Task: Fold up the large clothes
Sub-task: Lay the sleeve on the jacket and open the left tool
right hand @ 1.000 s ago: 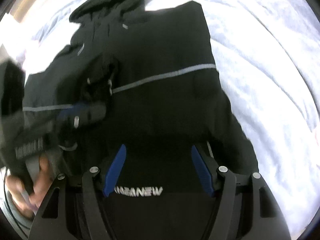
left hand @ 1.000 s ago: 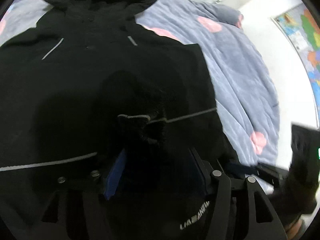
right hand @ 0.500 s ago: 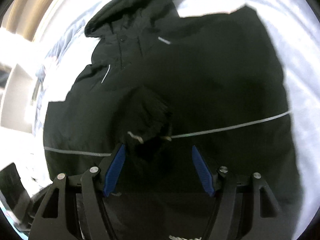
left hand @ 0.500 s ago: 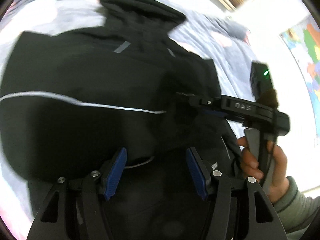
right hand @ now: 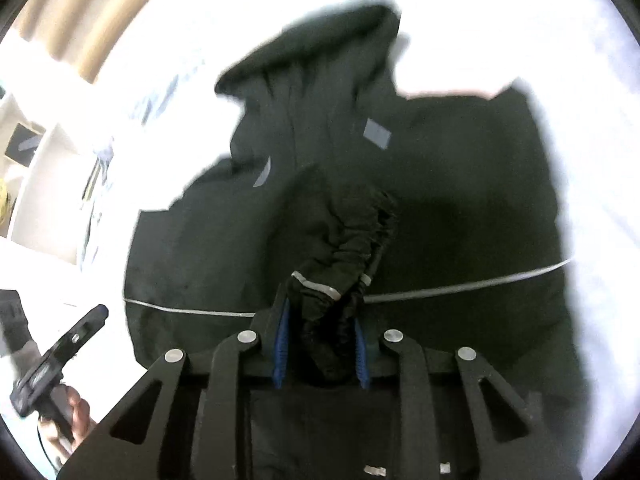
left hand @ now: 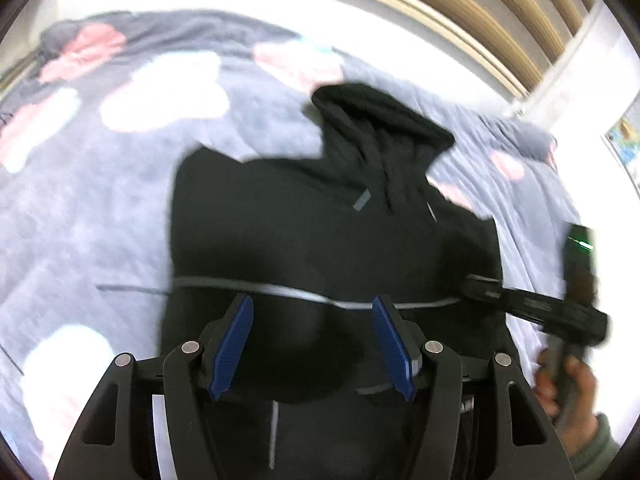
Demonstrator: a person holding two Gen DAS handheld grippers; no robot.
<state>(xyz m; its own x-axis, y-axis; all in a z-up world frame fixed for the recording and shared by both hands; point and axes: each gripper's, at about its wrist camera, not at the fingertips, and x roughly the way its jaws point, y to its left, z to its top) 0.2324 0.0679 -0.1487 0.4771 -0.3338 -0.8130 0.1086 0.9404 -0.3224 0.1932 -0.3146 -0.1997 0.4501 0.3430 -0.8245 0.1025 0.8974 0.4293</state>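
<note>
A black hooded jacket [left hand: 320, 240] with a thin grey stripe lies flat on the bed, hood away from me; it also fills the right wrist view [right hand: 460, 220]. My left gripper [left hand: 312, 340] is open and empty above the jacket's lower body. My right gripper [right hand: 320, 344] is shut on the jacket's sleeve cuff [right hand: 320, 292], which has a grey reflective band, and holds it over the jacket's middle. The right gripper also shows at the jacket's right edge in the left wrist view [left hand: 476, 284]. The left gripper shows at the lower left of the right wrist view [right hand: 100, 314].
A grey-blue bedspread [left hand: 100, 220] with pink and white patches lies under the jacket. A wooden headboard [left hand: 440, 12] runs behind it. A wall map [left hand: 624, 144] hangs at the right. White shelves [right hand: 36, 184] stand to the left of the bed.
My left gripper let go of the sleeve cuff and drew back toward the hem. My right gripper closed on the cuff over the jacket's middle. Both views have pulled back.
</note>
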